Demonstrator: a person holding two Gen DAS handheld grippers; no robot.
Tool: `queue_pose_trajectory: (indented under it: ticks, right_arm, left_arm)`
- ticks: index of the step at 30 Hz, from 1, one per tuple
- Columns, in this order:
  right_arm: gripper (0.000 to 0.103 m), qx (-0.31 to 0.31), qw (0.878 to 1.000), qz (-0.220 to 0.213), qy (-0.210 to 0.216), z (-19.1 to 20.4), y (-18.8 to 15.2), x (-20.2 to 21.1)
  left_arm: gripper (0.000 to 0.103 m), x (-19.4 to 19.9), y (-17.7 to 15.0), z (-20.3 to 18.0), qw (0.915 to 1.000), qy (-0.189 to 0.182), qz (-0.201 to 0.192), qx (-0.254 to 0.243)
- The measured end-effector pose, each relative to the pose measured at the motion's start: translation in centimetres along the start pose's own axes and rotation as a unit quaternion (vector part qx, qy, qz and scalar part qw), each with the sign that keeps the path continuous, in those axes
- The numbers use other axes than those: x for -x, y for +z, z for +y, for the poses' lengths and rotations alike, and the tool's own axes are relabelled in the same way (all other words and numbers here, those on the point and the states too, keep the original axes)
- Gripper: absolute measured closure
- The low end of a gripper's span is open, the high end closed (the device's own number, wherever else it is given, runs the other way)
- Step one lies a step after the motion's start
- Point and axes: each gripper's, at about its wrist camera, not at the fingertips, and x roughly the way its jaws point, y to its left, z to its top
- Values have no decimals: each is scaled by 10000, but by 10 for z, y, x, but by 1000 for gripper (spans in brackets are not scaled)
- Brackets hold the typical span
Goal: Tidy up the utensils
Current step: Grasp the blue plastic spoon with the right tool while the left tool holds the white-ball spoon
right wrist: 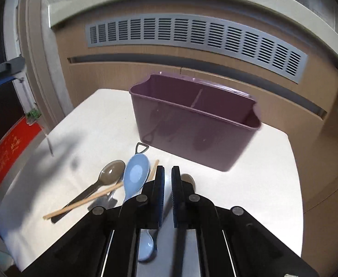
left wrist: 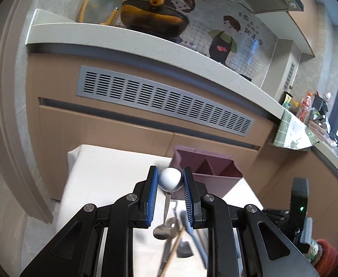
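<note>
My left gripper (left wrist: 170, 180) is shut on the round bowl of a metal spoon (left wrist: 169, 181), whose thin handle hangs down over the white table (left wrist: 104, 173). It is held up just left of the purple two-compartment caddy (left wrist: 215, 168). My right gripper (right wrist: 167, 180) hovers in front of the caddy (right wrist: 192, 124), jaws almost together on the thin handle of a grey spoon (right wrist: 167, 198), its brownish bowl showing past the right finger. On the table to its left lie a blue ceramic spoon (right wrist: 135, 173), a translucent grey spoon (right wrist: 112, 172) and wooden chopsticks (right wrist: 88, 200).
A small blue spoon (right wrist: 147, 247) lies under the right gripper's body, and a dark loop-ended tool (right wrist: 141, 147) lies near the caddy. Behind the table (right wrist: 261, 173) stands a cabinet with a grey vent grille (right wrist: 192, 34). A pan (left wrist: 152, 20) sits on the counter above.
</note>
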Motion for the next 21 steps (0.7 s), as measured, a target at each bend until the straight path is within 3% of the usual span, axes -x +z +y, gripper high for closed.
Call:
queue_pose_trajectory:
  ticks: [4,13,18,21]
  right_arm:
    - [83,-80,9974,384,598,6,-4,-22]
    - [77,-1068,9833,1138,937,11,-3,-106]
    - [57,-961,9856,986,981,27,6,-115]
    - [56,-722,9898,940,792,36,11,-117]
  left_arm:
    - [81,0,-3,-8,9999,151,22,10]
    - [81,1,-19,15,9989,385,207,149]
    - [81,-7,-28,31,9983,361,320,341]
    - [81,-10,-32,37,9979,356,373,402]
